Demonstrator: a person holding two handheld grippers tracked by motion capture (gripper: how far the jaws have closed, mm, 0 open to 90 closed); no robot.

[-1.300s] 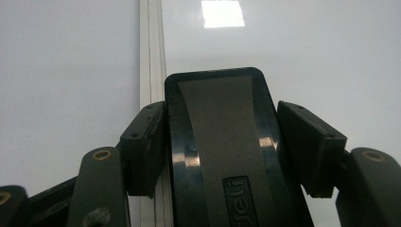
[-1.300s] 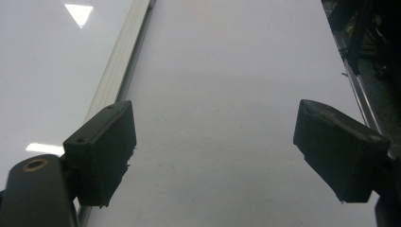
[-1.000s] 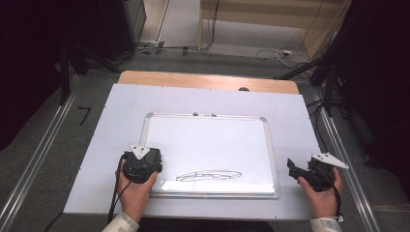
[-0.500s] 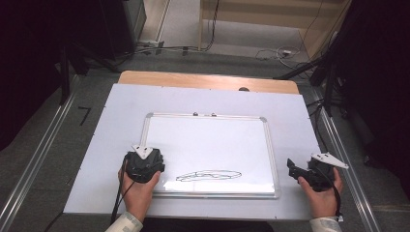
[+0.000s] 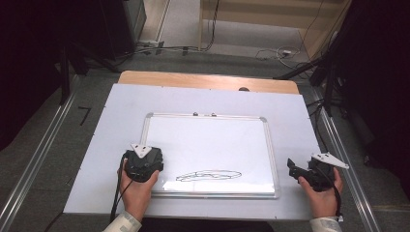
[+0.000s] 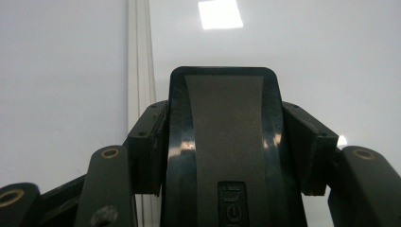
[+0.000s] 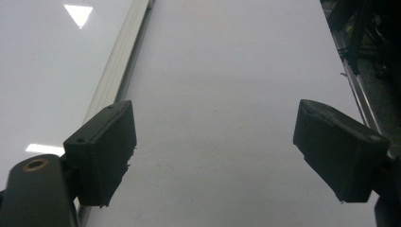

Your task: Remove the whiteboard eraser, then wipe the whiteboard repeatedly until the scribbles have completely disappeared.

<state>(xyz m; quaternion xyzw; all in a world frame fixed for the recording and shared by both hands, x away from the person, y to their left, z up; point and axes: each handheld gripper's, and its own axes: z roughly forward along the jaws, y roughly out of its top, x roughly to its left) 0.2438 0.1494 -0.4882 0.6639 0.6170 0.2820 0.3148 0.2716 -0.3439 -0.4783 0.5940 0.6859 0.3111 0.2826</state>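
A whiteboard (image 5: 208, 140) with a silver frame lies flat on the white table. A dark oval scribble (image 5: 208, 175) is drawn near its front edge. At the board's front left corner, my left gripper (image 5: 144, 163) is shut on a black eraser (image 6: 222, 127) with a grey strip down its middle. The eraser stands between the jaws, over the board just right of its frame (image 6: 139, 56). My right gripper (image 5: 294, 168) hovers over bare table to the right of the board. Its jaws (image 7: 213, 142) are open with nothing between them, and the board's frame (image 7: 120, 61) runs along their left.
The white table top (image 5: 121, 111) has a wooden strip (image 5: 208, 81) along its far edge. Metal rails (image 5: 38, 159) run down both sides on the floor. Cables (image 5: 270, 50) lie on the floor beyond the table. Two small clips (image 5: 204, 114) sit on the board's far frame.
The left gripper with the eraser has crept slightly to the right along the board's front left corner. The right gripper has stayed where it was.
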